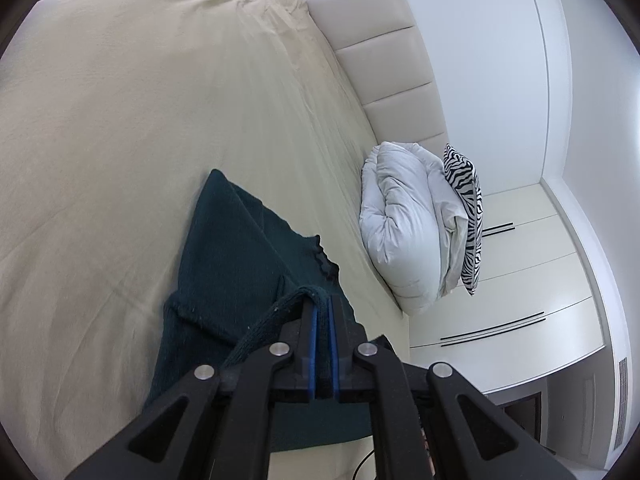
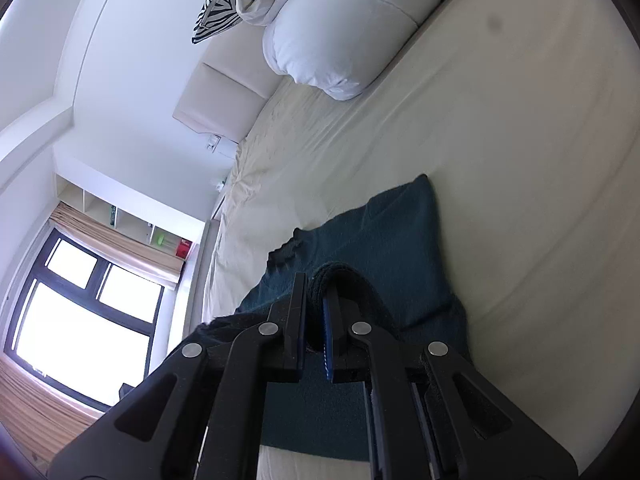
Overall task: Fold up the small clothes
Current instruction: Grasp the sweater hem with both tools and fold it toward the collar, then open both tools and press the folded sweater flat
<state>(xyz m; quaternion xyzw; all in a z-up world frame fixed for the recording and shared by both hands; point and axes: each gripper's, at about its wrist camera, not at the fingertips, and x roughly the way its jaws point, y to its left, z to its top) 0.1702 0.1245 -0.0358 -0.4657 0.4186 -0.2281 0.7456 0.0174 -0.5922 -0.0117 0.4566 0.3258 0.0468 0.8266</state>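
**A:** Where was the garment at that moment?

**B:** The dark teal knitted garment (image 1: 236, 248) lay on the cream bedsheet (image 1: 120, 120), most of it spread flat on the mattress. Its near edge was lifted off the sheet, because both tools had hold of it.

**A:** So what were the grippers doing?

**B:** The left gripper (image 1: 322, 300), black with blue pads, had its jaws pressed together on a rolled hem of the knit, which curled over the fingertips. From the right wrist view, the right gripper (image 2: 316, 280) was likewise pinched on a thick fold of the same teal cloth (image 2: 396, 240), with the fabric bunched between and over its tips.

**A:** Was any detail of the garment visible?

**B:** A small dark frilled trim stuck out at one edge, on the side towards the pillow. The far corner lay flat and pointed up the bed.

**A:** What else was around?

**B:** A puffy white pillow (image 1: 404, 216) rested against the padded cream headboard (image 1: 384, 60), with a black-and-white zebra-striped cushion (image 1: 466, 208) touching it on the far side. The pillow sat well apart from the garment. In the right wrist view, a dark-framed window (image 2: 80, 304) with beige curtains showed beyond the bed, bright with daylight.
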